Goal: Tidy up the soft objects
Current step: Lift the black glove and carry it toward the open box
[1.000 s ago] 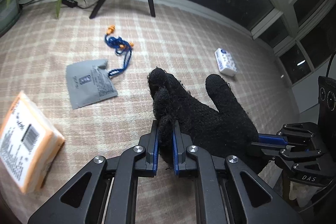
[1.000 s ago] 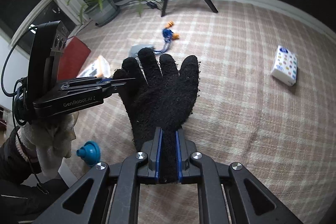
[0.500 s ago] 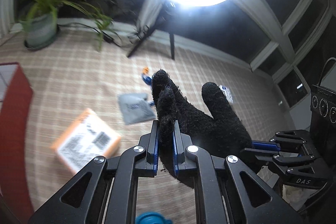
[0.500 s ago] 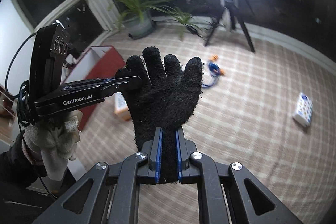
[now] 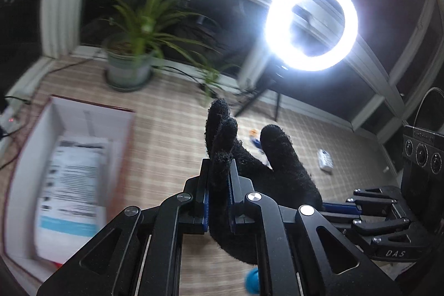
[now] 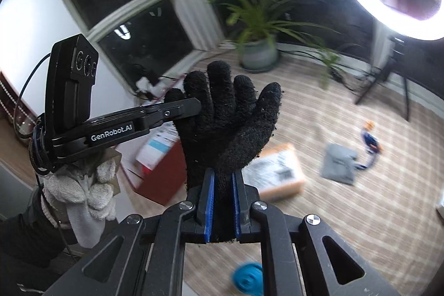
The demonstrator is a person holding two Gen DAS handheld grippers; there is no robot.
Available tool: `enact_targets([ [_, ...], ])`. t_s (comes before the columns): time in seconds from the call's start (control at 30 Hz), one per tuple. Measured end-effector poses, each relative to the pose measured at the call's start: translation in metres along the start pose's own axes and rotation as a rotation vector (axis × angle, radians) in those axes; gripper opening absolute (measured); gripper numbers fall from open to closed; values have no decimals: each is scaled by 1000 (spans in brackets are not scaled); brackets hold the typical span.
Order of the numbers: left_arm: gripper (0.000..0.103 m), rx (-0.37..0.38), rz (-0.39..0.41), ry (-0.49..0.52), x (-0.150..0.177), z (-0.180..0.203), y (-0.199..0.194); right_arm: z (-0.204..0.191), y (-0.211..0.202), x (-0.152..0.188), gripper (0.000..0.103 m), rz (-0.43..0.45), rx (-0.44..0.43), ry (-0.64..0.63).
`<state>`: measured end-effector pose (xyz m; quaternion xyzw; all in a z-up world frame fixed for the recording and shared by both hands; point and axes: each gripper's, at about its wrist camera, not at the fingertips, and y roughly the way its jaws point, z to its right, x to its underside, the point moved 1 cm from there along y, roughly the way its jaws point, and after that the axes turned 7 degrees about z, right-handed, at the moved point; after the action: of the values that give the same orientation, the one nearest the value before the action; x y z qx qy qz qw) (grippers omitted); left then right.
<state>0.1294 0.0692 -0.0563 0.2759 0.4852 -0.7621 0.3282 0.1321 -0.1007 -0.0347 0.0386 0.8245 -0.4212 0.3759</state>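
A black knitted glove (image 5: 258,171) (image 6: 227,124) is held up in the air between both grippers. My left gripper (image 5: 217,179) is shut on the glove's little-finger edge. My right gripper (image 6: 221,199) is shut on the glove's cuff. The left gripper also shows in the right wrist view (image 6: 177,108), pinching the glove's side. A red box with a white inside (image 5: 36,154) holding printed packets lies on the checked cloth at the left, and it also shows behind the glove in the right wrist view (image 6: 161,176).
On the cloth lie an orange-edged packet (image 6: 277,174), a grey pouch (image 6: 338,162), a blue cord with orange ends (image 6: 370,142), a white tissue pack (image 5: 325,160) and a blue round object (image 6: 247,278). A potted plant (image 5: 130,57) and a ring light (image 5: 310,24) on a tripod stand at the back.
Both grippers have lifted the glove and swung left. The red box and the plant have come into view; the items on the cloth have slid right.
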Motion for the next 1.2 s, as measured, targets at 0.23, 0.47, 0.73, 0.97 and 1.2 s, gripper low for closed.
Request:
enact_targets([
  [0.23,8,-88,39,-39,-12,-64,-33,-52,50,-19,10,-1,-87,-19],
  [0.47,8,-168,39,-67,-19,-121,-46,-93,99,-26,10,-23,-120,-40],
  [0.73,8,-208,-3,-84,-20,-161,-34,-118,143,-26,10,-52,-103,-47],
  [0.97,8,-224,-38,-97,-19,-176,-16,-115,167,-19,11,-78,-68,-19],
  [1.2,8,-243,-62,-101,-18,-185,-5,-110,174,-15,17,-85,-63,-10],
])
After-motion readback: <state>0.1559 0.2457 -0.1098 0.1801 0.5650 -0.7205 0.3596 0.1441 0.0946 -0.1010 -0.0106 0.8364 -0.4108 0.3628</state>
